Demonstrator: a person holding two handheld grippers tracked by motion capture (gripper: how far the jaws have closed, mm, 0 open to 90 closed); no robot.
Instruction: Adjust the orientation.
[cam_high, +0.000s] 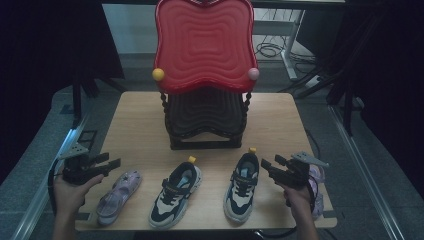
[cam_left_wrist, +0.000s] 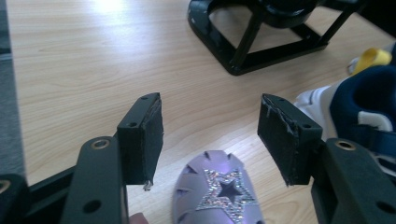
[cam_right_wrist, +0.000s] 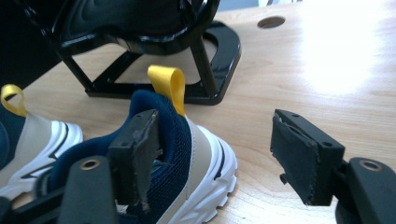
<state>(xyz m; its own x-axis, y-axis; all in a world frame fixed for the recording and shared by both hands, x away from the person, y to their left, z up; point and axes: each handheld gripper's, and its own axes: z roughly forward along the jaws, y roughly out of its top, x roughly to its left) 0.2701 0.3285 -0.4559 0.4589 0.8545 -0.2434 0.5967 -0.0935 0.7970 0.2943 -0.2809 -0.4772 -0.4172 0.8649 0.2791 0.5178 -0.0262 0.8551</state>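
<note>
A lilac sandal (cam_high: 119, 196) with a glittery star lies at the table's front left. My left gripper (cam_high: 112, 162) hovers just above and left of it, open; the left gripper view has the sandal's toe (cam_left_wrist: 219, 191) below the empty gap of the left gripper (cam_left_wrist: 210, 135). Two navy-and-white sneakers (cam_high: 176, 192) (cam_high: 242, 186) with yellow heel loops lie at front centre. My right gripper (cam_high: 267, 167) stands open beside the right sneaker's heel (cam_right_wrist: 187, 154); one pad is close to the collar, the other over bare wood. A second lilac sandal (cam_high: 318, 202) lies under my right hand.
A two-tier rack, red top shelf (cam_high: 205, 42) over a black lower shelf (cam_high: 205, 117), stands mid-table behind the shoes; its black base frame (cam_left_wrist: 261, 44) (cam_right_wrist: 187, 70) is close ahead of both grippers. The table's front edge (cam_high: 200, 227) lies just under the shoes.
</note>
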